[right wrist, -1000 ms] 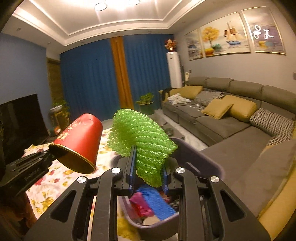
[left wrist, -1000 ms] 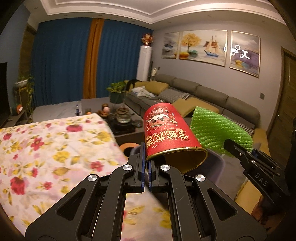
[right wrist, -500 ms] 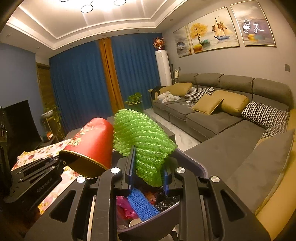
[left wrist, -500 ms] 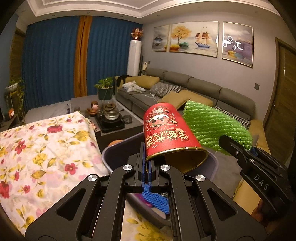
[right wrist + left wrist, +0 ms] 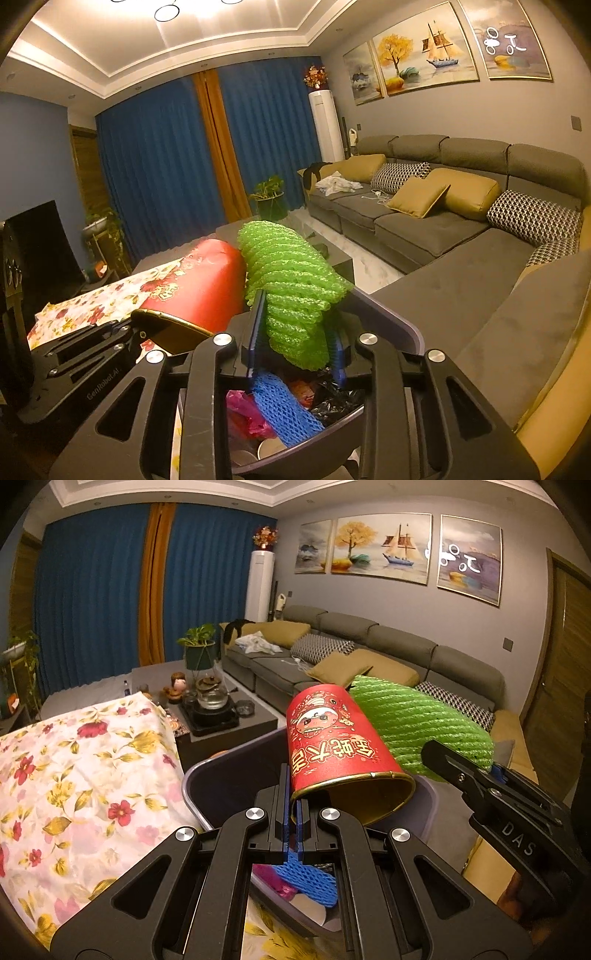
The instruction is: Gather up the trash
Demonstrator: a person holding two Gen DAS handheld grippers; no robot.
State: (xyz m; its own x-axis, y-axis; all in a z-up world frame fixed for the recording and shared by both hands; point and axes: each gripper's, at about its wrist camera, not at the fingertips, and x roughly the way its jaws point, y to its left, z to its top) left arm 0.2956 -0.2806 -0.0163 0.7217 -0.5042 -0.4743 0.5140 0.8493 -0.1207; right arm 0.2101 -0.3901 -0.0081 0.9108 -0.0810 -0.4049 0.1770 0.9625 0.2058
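Now at the drop step: both pieces of trash poised over the bin point(image 5: 207, 775), nothing released yet. Left gripper point(image 5: 293, 823) pinched nearly closed on the gilt rim of the red cup point(image 5: 332, 738), fingers point(image 5: 284, 805) holding just that lower edge. Cup tilted, base pointing up and away toward the sofa point(image 5: 369, 646), open mouth facing back and down toward the camera; long axis slanted, not upright. Right gripper point(image 5: 295, 347) clamped narrow on the green foam net point(image 5: 291, 280), the net bulging up and forward past the fingers point(image 5: 255, 332), its long axis running away from the camera and leaning left against the cup point(image 5: 199, 288). Bin point(image 5: 399, 325) directly beneath, already holding a blue net point(image 5: 280, 406), pink plastic point(image 5: 243, 410) and a black bag point(image 5: 332, 398). Next, probably: open both sets of fingers and let cup and net fall inside; cup overhanging the near rim, so perhaps a small push forward first to avoid a spill onto the floral cloth point(image 5: 74, 768).
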